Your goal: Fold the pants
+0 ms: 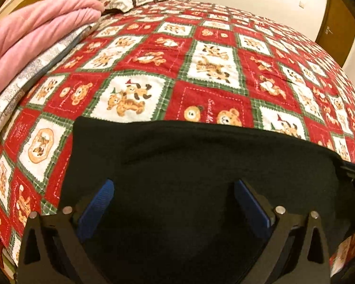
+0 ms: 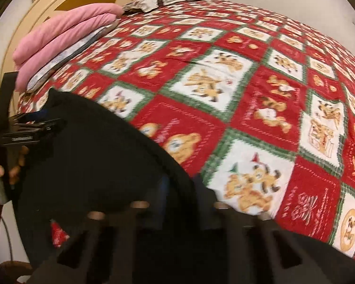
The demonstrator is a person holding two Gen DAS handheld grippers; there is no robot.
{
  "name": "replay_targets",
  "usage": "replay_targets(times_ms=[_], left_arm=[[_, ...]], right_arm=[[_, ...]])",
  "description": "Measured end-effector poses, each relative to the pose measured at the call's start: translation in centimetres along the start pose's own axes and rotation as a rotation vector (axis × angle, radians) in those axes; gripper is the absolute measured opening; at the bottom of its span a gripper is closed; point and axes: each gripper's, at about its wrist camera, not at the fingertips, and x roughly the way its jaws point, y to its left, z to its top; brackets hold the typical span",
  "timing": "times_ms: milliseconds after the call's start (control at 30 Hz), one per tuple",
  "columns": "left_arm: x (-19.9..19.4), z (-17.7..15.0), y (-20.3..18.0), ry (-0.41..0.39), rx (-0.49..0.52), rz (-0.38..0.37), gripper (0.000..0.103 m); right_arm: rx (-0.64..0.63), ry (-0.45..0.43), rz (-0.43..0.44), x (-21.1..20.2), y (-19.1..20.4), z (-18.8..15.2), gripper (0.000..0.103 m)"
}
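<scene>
Black pants [image 1: 201, 165], plain dark fabric, lying spread flat on a bed's near edge; far edge straight

Black pants [image 2: 101, 165] lie on the patchwork bedspread [image 2: 248, 94], the right gripper [image 2: 179, 189] blurred over their edge.

The bed is covered by a red, white and green patchwork quilt [image 1: 153, 54] printed with bears and dogs. A black fabric garment [image 1: 201, 161] lies flat on its near edge. Folded pink blankets [image 1: 35, 30] rest on a grey-patterned pillow [image 1: 23, 80] at the far left corner.
</scene>
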Motion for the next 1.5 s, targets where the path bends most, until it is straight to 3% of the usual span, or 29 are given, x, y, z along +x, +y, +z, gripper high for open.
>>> replay_targets(times_ms=[67, 133, 367, 467, 567, 700, 900, 1067, 1167, 1300, 1400, 1467, 1500], left_arm=[[-0.4, 0.0, 0.2, 0.013, 0.017, -0.012, 0.103], [-1.3, -0.3, 1.0, 0.011, -0.02, 0.002, 0.103], [-4.0, -3.1, 4.0, 0.017, -0.083, -0.015, 0.103], [-6.5, -5.3, 4.4, -0.04, -0.089, -0.043, 0.103], [-8.3, -6.8, 4.6, -0.082, -0.083, -0.056, 0.103], [-10.7, -7.9, 5.1, -0.14, -0.106, -0.1, 0.103], [-11.9, -4.9, 4.7, -0.161, -0.098, -0.072, 0.103], [-12.3, -1.5, 4.1, -0.188, -0.141, -0.123, 0.103], [-11.2, 0.1, 3.1, -0.137, -0.143, -0.132, 0.103], [-7.2, 0.7, 2.0, 0.003, -0.139, -0.041, 0.103], [-5.3, 0.5, 2.0, 0.057, -0.151, -0.015, 0.102], [-5.2, 0.3, 2.2, 0.042, -0.151, -0.017, 0.088], [-5.4, 0.1, 2.4, 0.023, -0.149, -0.036, 0.068]], right_arm=[[-0.048, -0.008, -0.066, -0.5, 1.4, -0.2, 0.007], [-0.07, -0.035, -0.088, -1.8, 2.6, -0.8, 0.006], [-0.085, -0.171, -0.017, -9.5, 6.2, -4.7, 0.005], [-0.092, -0.182, 0.017, -11.6, 8.3, -8.2, 0.005], [-0.075, -0.165, 0.049, -11.4, 9.9, -12.0, 0.005], [-0.06, -0.115, 0.018, -8.4, 11.6, -15.9, 0.005], [-0.041, -0.166, -0.024, -7.9, 11.8, -16.5, 0.005], [-0.038, -0.176, -0.023, -7.8, 11.9, -16.7, 0.005], [-0.053, -0.183, -0.044, -7.9, 12.4, -17.1, 0.005], [-0.08, -0.192, -0.073, -7.9, 12.9, -17.4, 0.005], [-0.086, -0.2, -0.083, -7.8, 13.1, -17.5, 0.005], [-0.083, -0.207, -0.085, -7.8, 13.0, -17.6, 0.005], [-0.076, -0.209, -0.081, -7.8, 12.9, -17.6, 0.005]])
